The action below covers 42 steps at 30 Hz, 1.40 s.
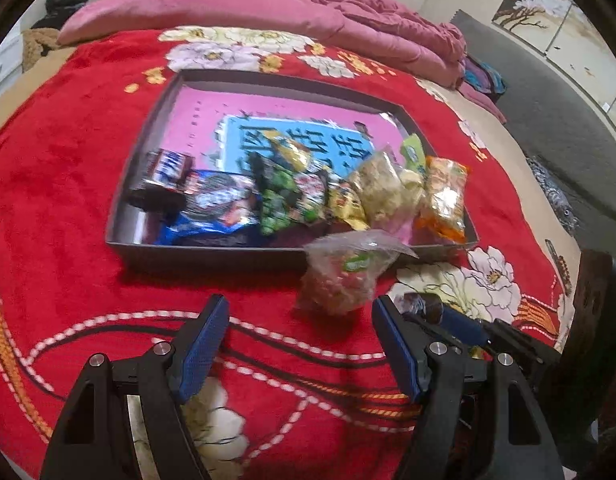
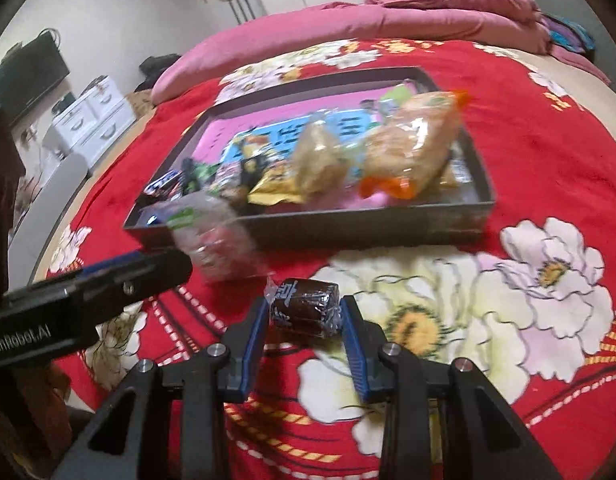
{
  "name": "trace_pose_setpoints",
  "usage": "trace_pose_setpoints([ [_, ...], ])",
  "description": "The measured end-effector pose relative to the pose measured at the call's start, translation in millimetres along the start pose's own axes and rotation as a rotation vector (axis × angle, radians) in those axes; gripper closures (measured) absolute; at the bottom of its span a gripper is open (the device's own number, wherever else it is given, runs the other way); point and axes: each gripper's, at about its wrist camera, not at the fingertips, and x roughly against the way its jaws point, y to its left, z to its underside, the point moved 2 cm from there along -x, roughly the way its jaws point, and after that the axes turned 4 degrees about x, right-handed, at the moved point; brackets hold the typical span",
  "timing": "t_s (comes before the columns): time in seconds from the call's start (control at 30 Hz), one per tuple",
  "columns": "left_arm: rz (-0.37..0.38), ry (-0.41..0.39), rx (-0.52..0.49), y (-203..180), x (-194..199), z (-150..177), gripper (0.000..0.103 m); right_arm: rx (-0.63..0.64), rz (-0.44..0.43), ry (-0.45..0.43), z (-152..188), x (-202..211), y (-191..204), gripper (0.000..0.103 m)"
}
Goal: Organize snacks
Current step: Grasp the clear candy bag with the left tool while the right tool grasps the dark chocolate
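Observation:
A dark shallow box [image 1: 195, 254] [image 2: 388, 228] lies on a red floral blanket and holds several snack packets along its near side. A clear bag of pink and green candy [image 1: 340, 276] [image 2: 215, 240] lies on the blanket just in front of the box. My left gripper [image 1: 299, 344] is open and empty, just short of that bag. My right gripper [image 2: 303, 320] is shut on a dark brown wrapped snack cake [image 2: 303, 306], held above the blanket near the box's front wall. The right gripper also shows in the left wrist view [image 1: 432, 312].
A pink quilt [image 1: 227, 4] is piled along the bed's far edge. The blanket's edge and a grey floor [image 1: 548, 120] lie to the right. White drawers [image 2: 91, 120] stand off the bed at the left. The left gripper's arm [image 2: 79, 292] reaches in from the left.

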Motion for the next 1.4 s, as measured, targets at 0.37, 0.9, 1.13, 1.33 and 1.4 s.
trace_pose_setpoints([
  [0.37, 0.033, 0.01, -0.007, -22.6, -17.0, -0.1, 0.036, 0.033, 0.055, -0.047, -7.6, 10.6, -10.5, 0.066],
  [0.9, 0.064, 0.027, 0.072, -9.3, -28.0, -5.8, 0.059, 0.016, 0.051, -0.071, -10.6, 14.9, -15.0, 0.066],
  [1.13, 0.096, 0.026, 0.073, -5.8, -21.4, -6.0, 0.06, 0.031, 0.033, -0.087, -12.5, 17.2, -9.7, 0.066],
  [1.33, 0.108, 0.02, 0.074, -1.5, -14.6, -6.1, 0.061, 0.024, 0.015, -0.09, -14.0, 16.3, -7.5, 0.066],
  [1.4, 0.106, 0.02, 0.068, -0.2, -13.0, -5.8, 0.061, 0.026, 0.013, -0.093, -15.1, 16.1, -6.4, 0.066],
])
